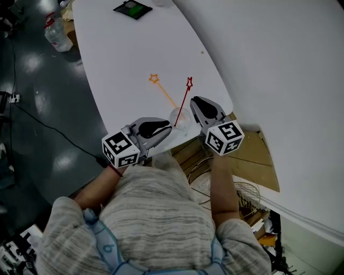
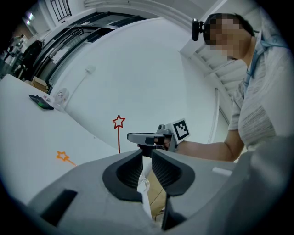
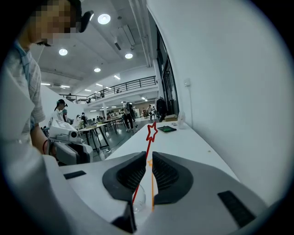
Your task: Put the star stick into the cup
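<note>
Red star stick [image 1: 184,101] stands in the clear cup [image 1: 180,119], leaning, with its star up and toward the upper right. The cup sits at the near edge of the white table [image 1: 134,48], just below frame centre in the head view. Your left gripper [image 1: 170,128] is at the cup's lower left, tips just beside it. Its jaws are a narrow slit apart, and the cup's clear rim shows low through the slit, not pinched as far as I can see. Your right gripper [image 1: 193,101] is at the cup's upper right. Its jaws are also a narrow slit apart and grip nothing, and the red stick passes behind one pad rather than between them. An orange star stick [image 1: 164,91] lies flat on the table, star toward the upper left and plain end reaching the cup. A dark flat device [image 1: 133,8] is at the top edge.
</note>
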`<state>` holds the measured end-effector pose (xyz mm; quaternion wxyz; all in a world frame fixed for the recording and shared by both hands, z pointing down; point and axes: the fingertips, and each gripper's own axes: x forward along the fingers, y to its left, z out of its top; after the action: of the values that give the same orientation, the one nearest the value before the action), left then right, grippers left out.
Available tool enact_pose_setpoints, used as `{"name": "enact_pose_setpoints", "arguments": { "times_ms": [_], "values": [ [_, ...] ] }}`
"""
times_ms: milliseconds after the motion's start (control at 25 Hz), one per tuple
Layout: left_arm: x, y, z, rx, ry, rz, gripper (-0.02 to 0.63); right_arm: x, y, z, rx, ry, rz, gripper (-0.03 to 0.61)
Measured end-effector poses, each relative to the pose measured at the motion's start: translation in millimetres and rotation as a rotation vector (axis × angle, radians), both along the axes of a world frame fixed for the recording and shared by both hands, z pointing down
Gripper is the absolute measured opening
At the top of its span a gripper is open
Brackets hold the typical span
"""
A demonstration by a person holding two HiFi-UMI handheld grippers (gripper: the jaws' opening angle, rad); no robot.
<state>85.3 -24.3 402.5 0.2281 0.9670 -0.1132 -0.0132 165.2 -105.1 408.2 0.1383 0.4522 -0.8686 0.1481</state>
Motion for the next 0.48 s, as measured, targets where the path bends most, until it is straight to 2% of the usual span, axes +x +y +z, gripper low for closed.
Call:
{"name": "enact_pose_setpoints", "arguments": {
  "times_ms": [480],
  "values": [
    [-4,-3,5,-0.018,0.003,-0.04,0.069,-5,-34,35,-0.111,0.091,-0.14,0.014]
  ]
}}
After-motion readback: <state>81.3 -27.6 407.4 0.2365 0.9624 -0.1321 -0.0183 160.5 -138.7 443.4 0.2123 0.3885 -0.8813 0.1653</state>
